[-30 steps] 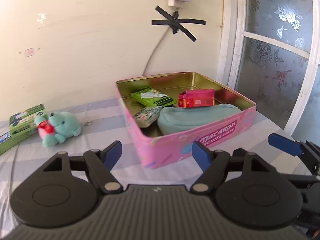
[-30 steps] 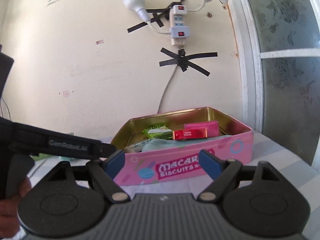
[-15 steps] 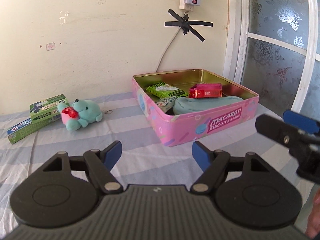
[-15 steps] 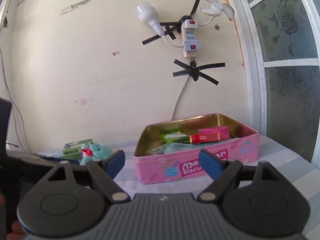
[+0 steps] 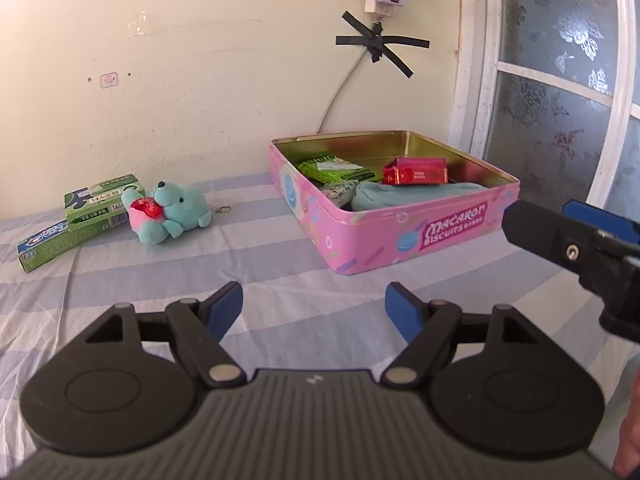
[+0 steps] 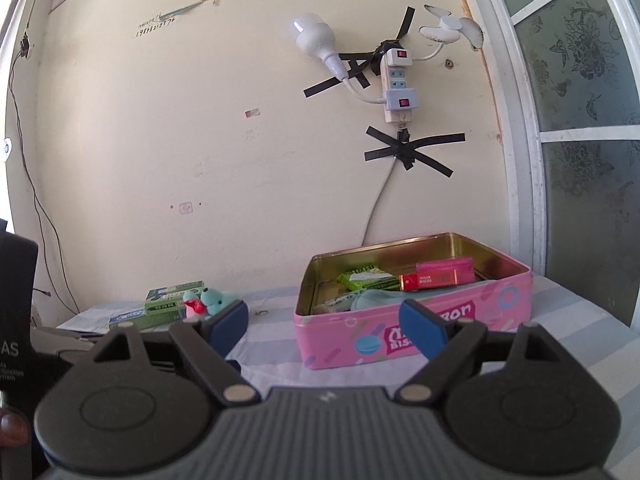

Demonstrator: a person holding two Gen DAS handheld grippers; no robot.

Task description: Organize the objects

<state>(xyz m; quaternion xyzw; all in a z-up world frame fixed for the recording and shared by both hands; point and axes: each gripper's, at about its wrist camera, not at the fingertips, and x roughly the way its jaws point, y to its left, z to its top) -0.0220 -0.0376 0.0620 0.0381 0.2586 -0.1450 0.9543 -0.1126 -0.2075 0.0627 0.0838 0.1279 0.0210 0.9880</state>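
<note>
A pink biscuit tin [image 5: 420, 236] [image 6: 344, 340] stands open on the striped cloth, holding a green packet [image 5: 336, 170], a red box [image 5: 416, 171] and a teal pouch [image 5: 400, 194]. To its left lie a teal plush toy [image 5: 172, 212] [image 6: 214, 300], a green box [image 5: 100, 204] and a toothpaste box [image 5: 48, 246]. My left gripper [image 5: 314, 310] hovers open over the cloth, short of the tin, with nothing between its fingers. Also open and empty, my right gripper [image 6: 324, 322] sits back from the tin; in the left wrist view it shows at the right edge [image 5: 576, 232].
A wall with a taped power strip [image 6: 398, 84], bulb [image 6: 314, 40] and hanging cable [image 5: 340, 88] rises behind the table. A frosted window [image 5: 560, 80] stands at the right. Bare striped cloth [image 5: 260, 264] lies between the plush and the tin.
Both grippers have drawn back from the tin, so it looks smaller and the plush and boxes come into fuller view. The right gripper now shows more at the left view's right edge.
</note>
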